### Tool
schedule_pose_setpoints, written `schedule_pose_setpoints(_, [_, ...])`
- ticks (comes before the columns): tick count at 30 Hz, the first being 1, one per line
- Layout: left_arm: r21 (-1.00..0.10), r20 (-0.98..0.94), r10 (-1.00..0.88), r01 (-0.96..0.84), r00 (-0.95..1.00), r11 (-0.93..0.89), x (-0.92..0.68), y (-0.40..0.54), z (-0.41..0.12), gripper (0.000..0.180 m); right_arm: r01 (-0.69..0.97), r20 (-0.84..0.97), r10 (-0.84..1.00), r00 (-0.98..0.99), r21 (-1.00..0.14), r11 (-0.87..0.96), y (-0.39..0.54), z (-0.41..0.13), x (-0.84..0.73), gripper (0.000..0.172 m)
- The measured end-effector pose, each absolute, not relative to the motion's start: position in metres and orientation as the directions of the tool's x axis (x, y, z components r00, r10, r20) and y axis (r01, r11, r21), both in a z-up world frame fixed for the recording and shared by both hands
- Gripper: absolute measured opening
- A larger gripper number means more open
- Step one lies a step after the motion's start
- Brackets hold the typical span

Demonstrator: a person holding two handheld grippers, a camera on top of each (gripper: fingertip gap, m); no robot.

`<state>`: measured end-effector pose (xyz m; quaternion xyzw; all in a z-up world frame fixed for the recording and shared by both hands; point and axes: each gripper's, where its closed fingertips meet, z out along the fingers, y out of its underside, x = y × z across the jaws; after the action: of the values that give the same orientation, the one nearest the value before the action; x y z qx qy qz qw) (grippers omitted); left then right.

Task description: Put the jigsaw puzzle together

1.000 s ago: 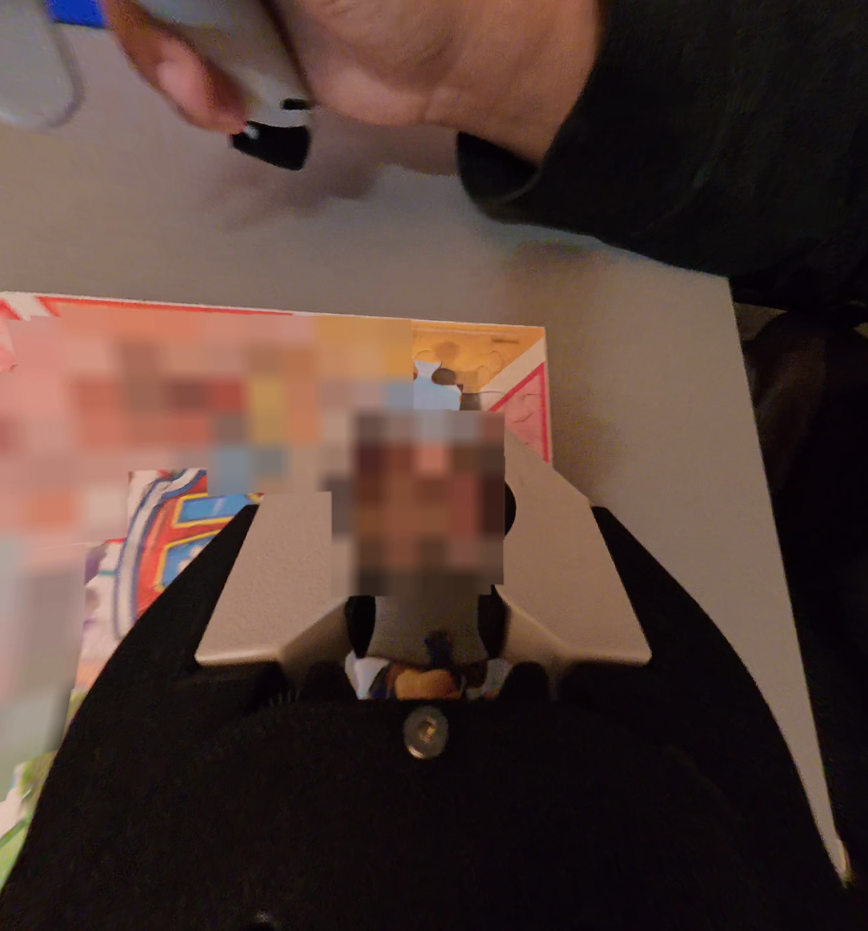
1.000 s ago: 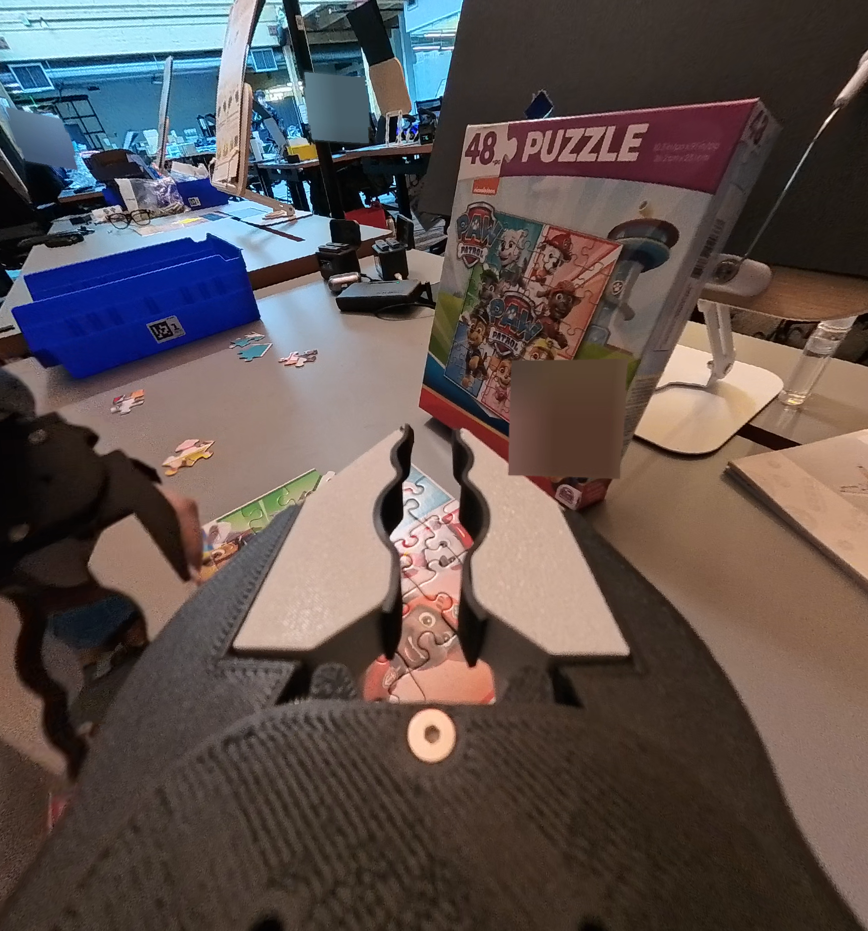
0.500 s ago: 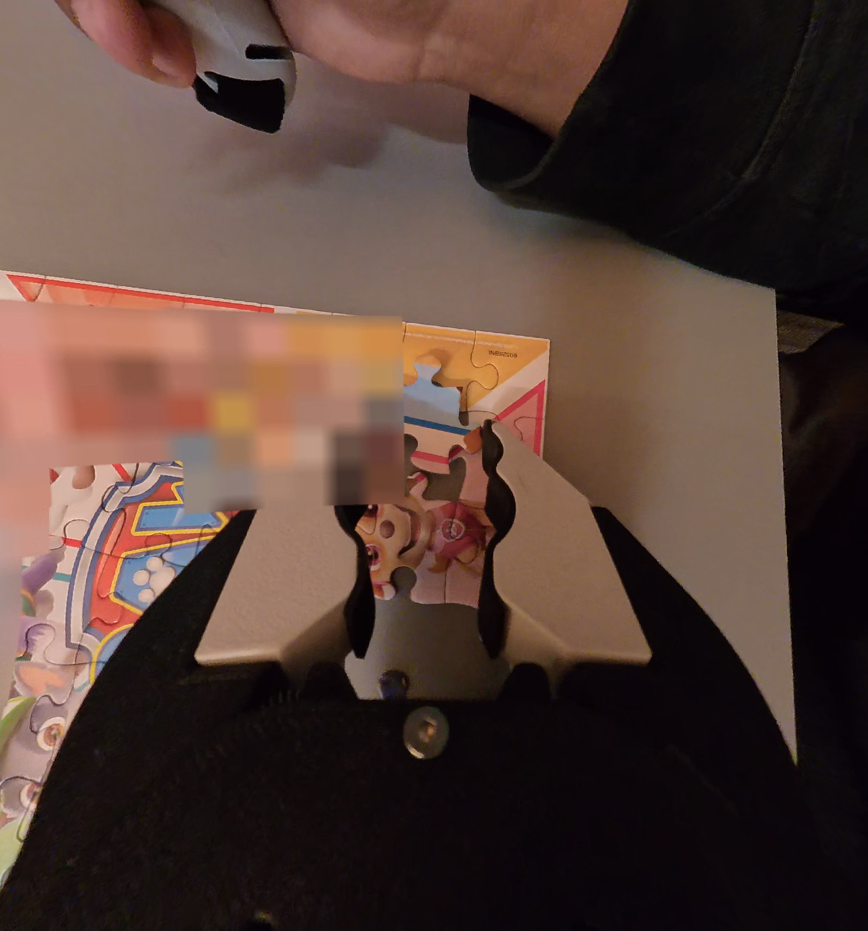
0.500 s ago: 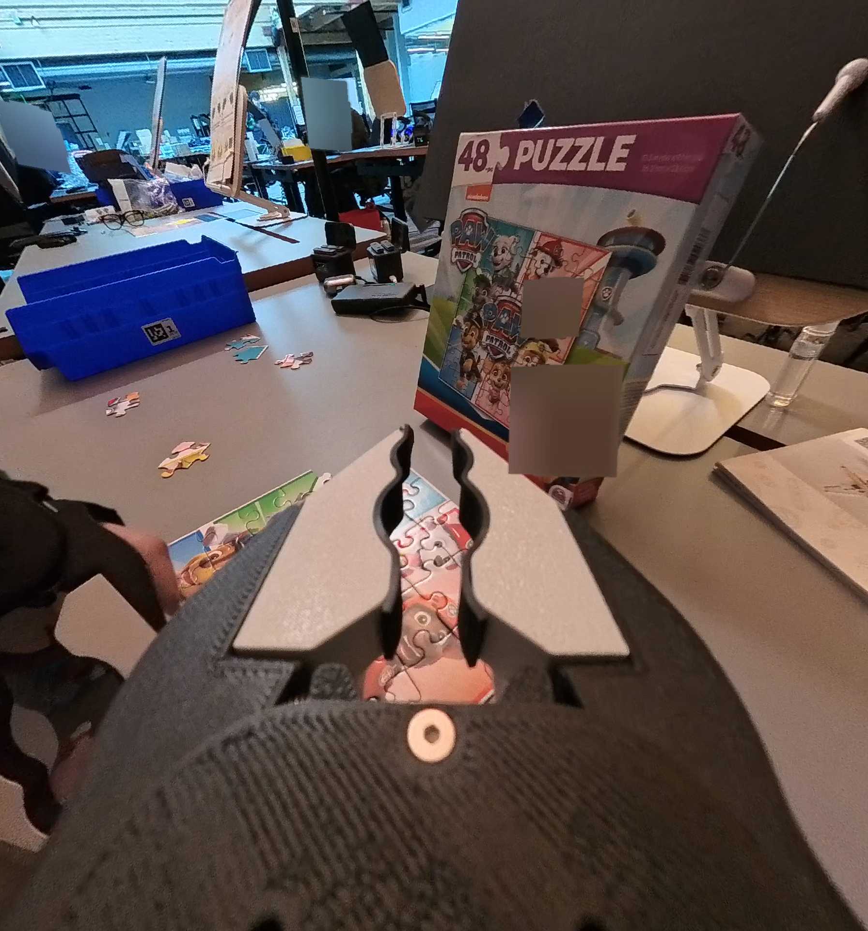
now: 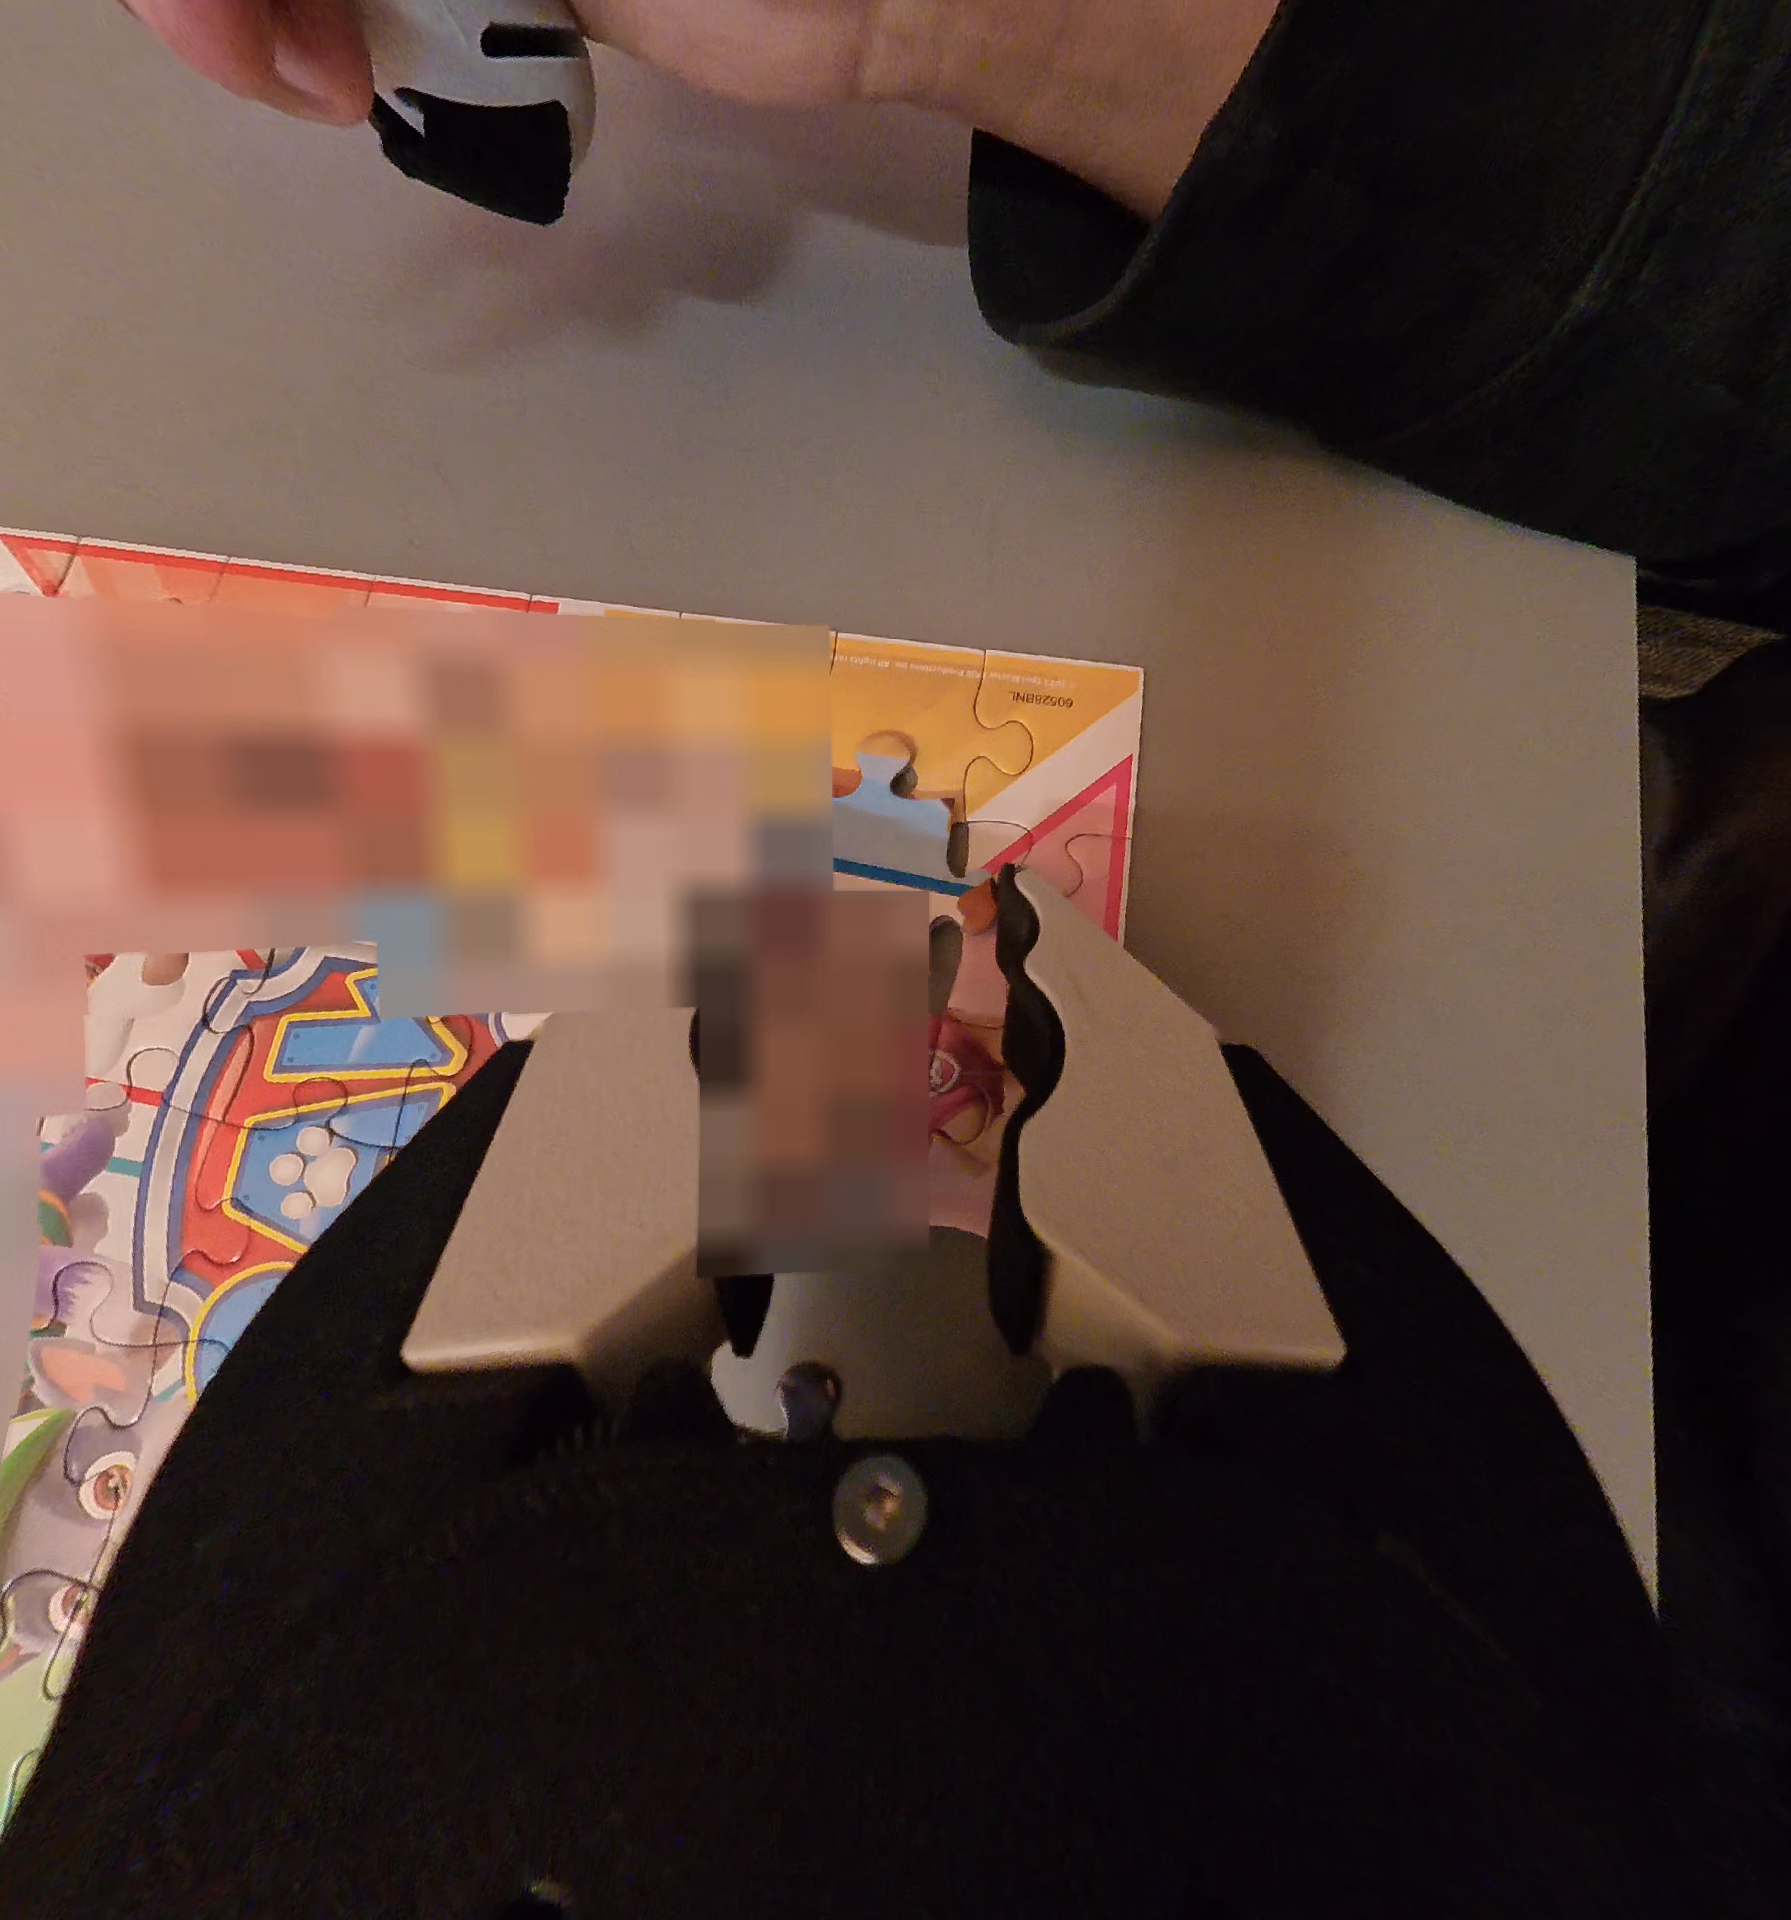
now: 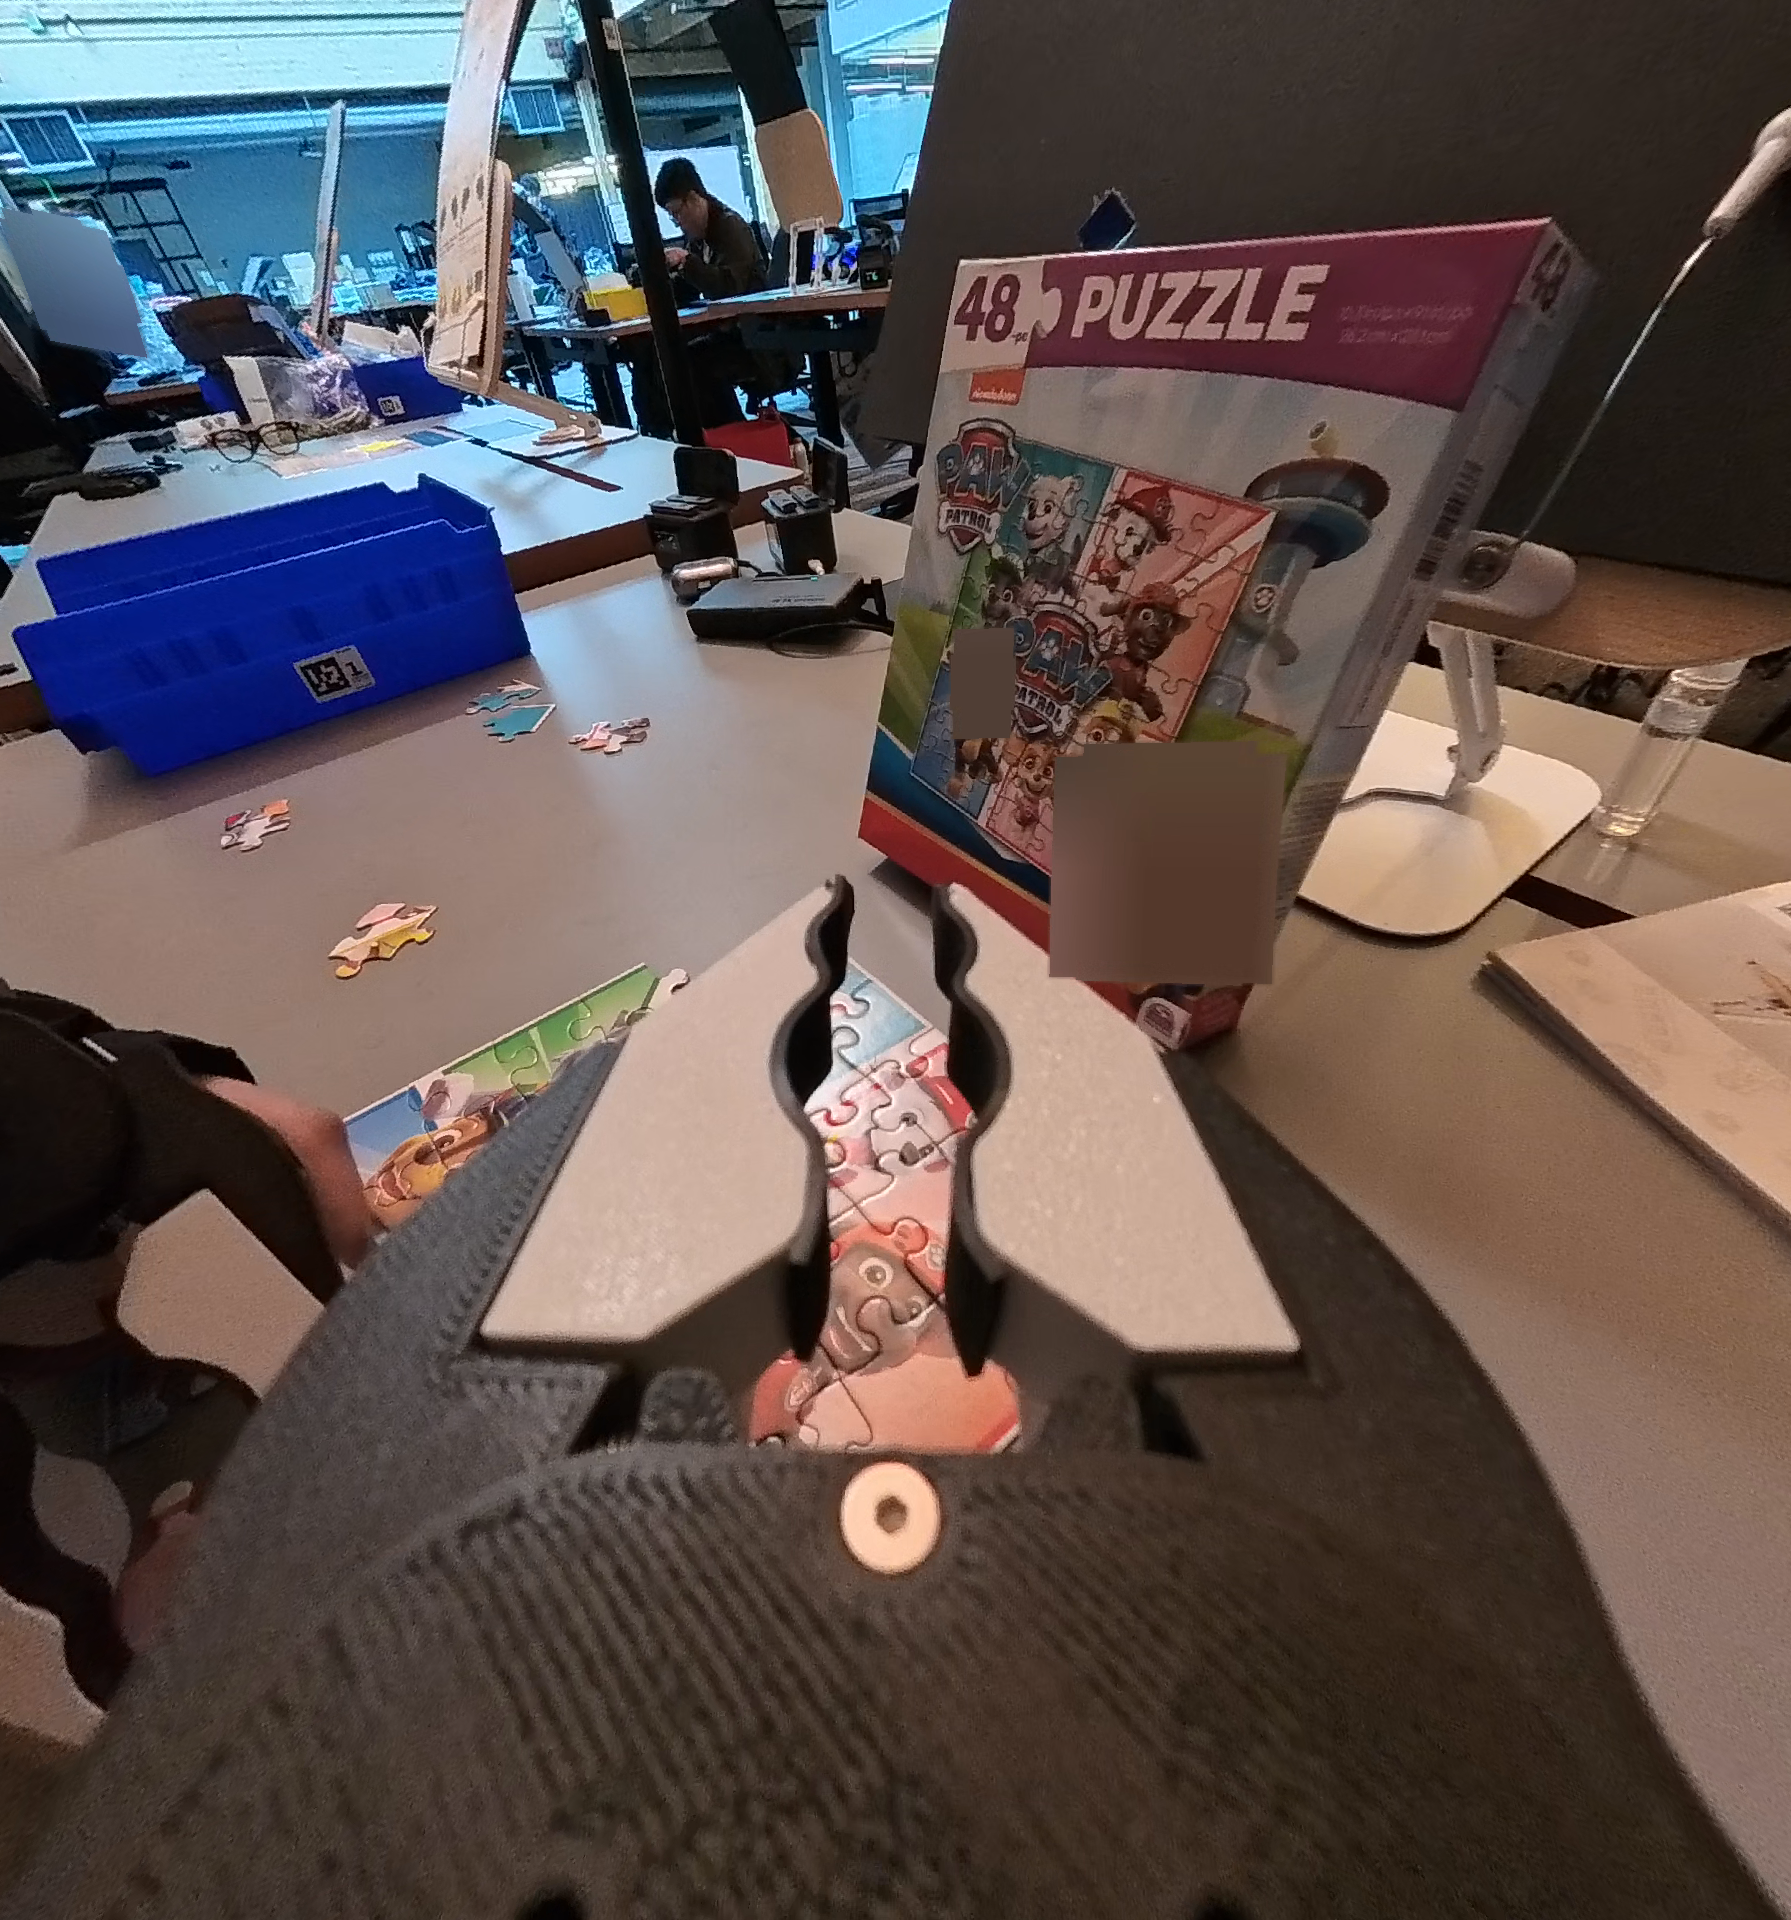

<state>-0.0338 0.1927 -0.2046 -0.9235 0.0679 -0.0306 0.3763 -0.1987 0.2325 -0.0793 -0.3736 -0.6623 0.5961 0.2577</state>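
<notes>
1. A blue bin (image 6: 267, 623) with a coded sticker sits at the far left of the surface (image 6: 610, 883).
2. Five loose pieces (image 6: 382, 935) lie well apart from the puzzle (image 6: 870, 1091), which is largely joined.
3. The left claw (image 5: 849, 956) hovers over a puzzle corner, jaws apart and empty.
4. The right claw (image 6: 891, 904) is slightly apart and grips nothing.
5. The box (image 6: 1182, 520) stands upright just behind the puzzle and carries a printed title and brand marks.
6. A printed booklet (image 6: 1701, 1039) lies on the right.

Writing shows on four things, wording withheld:
- puzzle box (image 6: 1234, 499): large title lettering, logos, barcode
- blue bin (image 6: 247, 623): code sticker (image 6: 333, 677)
- assembled puzzle (image 5: 1036, 748): tiny edge print
- booklet (image 6: 1701, 1039): code mark
</notes>
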Motion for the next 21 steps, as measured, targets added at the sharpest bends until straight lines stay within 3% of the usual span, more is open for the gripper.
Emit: schedule_pose_setpoints(21, [-0.691,0.053,-0.151,-0.073,0.987,-0.719,-0.0333,0.1863,-0.2081,0.052,0.187,-0.113,0.802,-0.587,-0.982,-0.001,0.2349,-0.0775,-0.1987,0.015])
